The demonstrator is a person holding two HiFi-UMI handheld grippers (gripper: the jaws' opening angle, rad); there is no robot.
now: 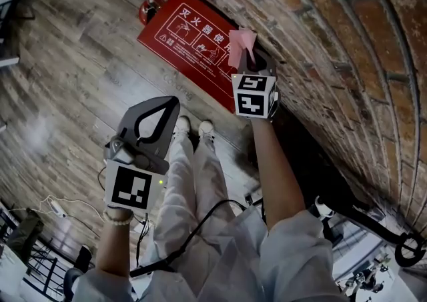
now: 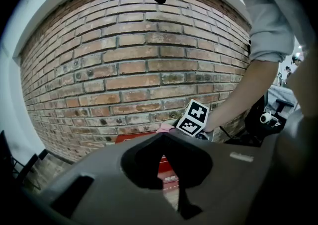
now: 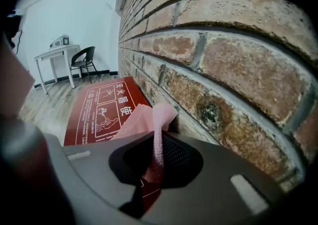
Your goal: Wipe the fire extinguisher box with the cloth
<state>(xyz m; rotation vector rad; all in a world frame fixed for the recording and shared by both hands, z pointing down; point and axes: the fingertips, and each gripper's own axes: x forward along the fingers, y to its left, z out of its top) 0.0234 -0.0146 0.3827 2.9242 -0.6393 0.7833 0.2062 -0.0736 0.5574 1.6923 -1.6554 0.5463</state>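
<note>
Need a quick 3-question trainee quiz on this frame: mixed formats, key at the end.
1. True or false: the left gripper holds the pink cloth.
2. Pick one. The red fire extinguisher box sits beside: A) a brick wall; B) a glass door; C) a metal shelf.
3. Fill in: the jaws of the right gripper are shut on the ____.

Key: 1 false, since the left gripper's jaws are together with nothing between them; 2 A; 3 pink cloth.
</note>
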